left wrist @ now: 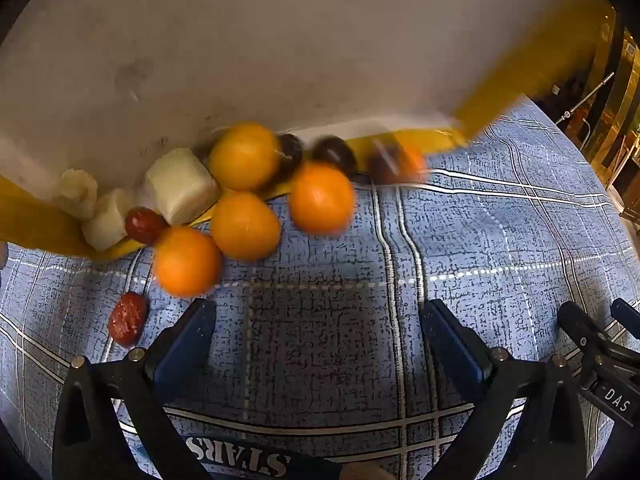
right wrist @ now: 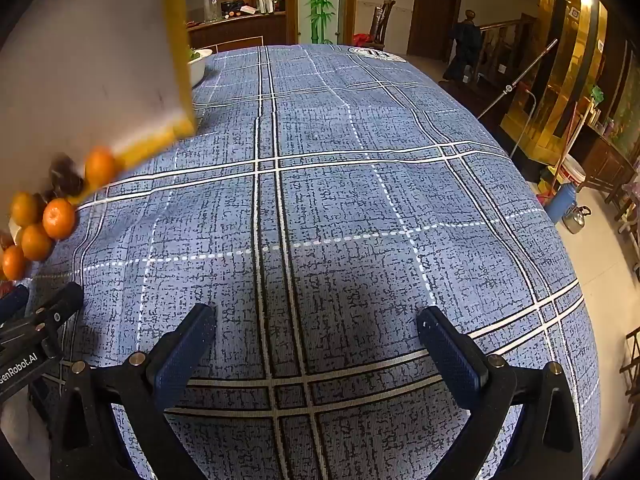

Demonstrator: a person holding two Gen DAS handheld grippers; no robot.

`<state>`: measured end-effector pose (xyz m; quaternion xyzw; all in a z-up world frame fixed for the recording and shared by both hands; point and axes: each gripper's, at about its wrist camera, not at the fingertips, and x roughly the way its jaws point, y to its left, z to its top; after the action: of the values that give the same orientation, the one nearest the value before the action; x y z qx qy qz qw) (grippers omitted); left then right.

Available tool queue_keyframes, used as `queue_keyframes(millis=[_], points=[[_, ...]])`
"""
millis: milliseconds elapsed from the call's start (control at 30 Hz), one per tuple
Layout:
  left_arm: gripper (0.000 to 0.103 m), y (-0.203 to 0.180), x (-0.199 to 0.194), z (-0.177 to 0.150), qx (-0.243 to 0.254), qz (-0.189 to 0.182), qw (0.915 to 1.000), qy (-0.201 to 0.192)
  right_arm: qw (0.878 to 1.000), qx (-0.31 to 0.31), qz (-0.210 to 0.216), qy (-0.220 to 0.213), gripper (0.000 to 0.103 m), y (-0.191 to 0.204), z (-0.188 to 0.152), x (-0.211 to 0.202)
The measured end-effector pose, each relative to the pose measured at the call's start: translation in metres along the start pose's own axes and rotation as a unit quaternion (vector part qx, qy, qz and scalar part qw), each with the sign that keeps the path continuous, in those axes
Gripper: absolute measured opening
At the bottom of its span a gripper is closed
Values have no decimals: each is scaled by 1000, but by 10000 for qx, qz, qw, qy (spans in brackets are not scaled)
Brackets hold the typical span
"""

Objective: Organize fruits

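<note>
Blue plaid tablecloth, dark wooden door, gold-panelled wall, pale tiled floor.

1. "STARS", in pale capitals and seen upside down, stands on a dark band of the blue checked tablecloth at the lower edge of the left wrist view.
2. "DAS" is printed in white on the black body of the right tool.
3. "enRobot.AI", its start cut off, runs in white along the black body of the left tool.
4. A round emblem on the cloth's far end is too small to read.
</note>
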<state>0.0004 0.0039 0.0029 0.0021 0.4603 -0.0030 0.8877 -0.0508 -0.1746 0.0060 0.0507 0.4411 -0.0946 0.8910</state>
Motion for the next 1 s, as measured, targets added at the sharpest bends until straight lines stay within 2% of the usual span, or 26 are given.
queue_keyframes(millis=[1000], points=[[103,14,-7,4,-2,-4,10000,-1,10000,3,3,-4,103,0,0,-1]])
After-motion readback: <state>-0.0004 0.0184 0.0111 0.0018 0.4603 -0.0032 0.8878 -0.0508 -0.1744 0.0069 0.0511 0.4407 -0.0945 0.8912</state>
